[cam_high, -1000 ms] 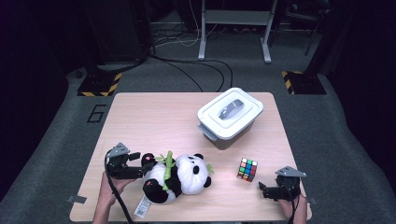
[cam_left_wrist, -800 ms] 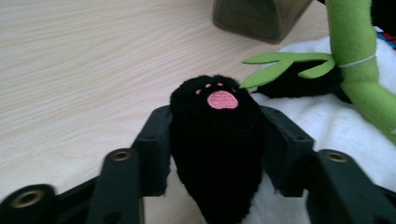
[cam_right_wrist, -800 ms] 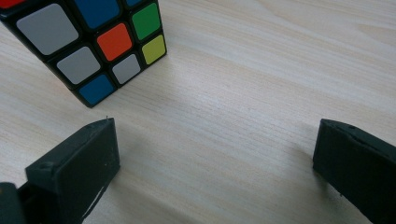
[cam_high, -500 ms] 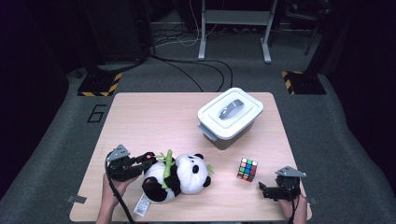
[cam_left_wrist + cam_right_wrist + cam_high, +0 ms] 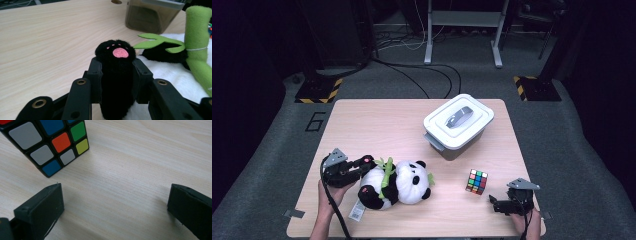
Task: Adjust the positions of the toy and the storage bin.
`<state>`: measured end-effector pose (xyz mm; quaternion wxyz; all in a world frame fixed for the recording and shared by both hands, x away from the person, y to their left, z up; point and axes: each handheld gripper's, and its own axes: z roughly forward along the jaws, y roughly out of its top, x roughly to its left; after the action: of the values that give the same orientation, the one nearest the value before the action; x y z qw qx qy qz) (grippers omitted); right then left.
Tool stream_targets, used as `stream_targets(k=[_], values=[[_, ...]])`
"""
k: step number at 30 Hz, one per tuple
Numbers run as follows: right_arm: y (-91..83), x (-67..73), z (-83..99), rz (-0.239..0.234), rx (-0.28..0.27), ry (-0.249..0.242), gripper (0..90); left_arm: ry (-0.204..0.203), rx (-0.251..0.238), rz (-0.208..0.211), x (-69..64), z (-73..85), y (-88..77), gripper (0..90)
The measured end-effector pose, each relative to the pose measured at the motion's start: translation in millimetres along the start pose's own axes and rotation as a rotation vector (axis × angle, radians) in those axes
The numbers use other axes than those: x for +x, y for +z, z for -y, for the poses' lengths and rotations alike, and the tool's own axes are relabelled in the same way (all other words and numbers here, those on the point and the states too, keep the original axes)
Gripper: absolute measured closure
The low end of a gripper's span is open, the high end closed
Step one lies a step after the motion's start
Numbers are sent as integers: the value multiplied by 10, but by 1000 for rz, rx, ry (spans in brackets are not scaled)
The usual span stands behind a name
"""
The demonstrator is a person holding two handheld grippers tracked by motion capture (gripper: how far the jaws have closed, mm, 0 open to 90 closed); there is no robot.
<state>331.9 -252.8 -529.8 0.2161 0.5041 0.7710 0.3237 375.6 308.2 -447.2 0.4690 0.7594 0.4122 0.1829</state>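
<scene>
A plush panda (image 5: 397,182) holding a green bamboo stalk (image 5: 197,37) lies on its side near the front left of the wooden table (image 5: 377,125). My left gripper (image 5: 364,162) is shut on the panda's black paw (image 5: 117,53). Its jaws have just been closing, and the pink-padded tip of the paw sticks out past the pads. A colourful puzzle cube (image 5: 476,181) stands at the front right. My right gripper (image 5: 493,204) rests open on the table just right of the cube (image 5: 47,142), with bare wood between its jaws.
A white lidded box (image 5: 458,125) with a grey handle stands at the back right of the table. It is also in the left gripper view (image 5: 152,15), beyond the panda. A paper tag (image 5: 357,210) trails from the panda toward the front edge.
My left gripper's jaws have closed on the panda's black paw, which stood between them open a second ago. The right gripper and the cube have not moved.
</scene>
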Motion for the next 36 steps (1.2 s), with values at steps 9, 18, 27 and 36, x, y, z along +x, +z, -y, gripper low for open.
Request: stream_targets(k=[9,18,27,36], values=[[0,0,0,1,-1,2,0,37,-8,-37,145,-224,42,667],[0,-1,0,2,-1,1,0,-18,63,-48,377,-170,224,639],[0,0,1,2,-1,2,0,-104,34,-80,422,-148,93,326],[-1,0,1,4,-1,3,0,-89,-22,-63,158,-239,-235,174]])
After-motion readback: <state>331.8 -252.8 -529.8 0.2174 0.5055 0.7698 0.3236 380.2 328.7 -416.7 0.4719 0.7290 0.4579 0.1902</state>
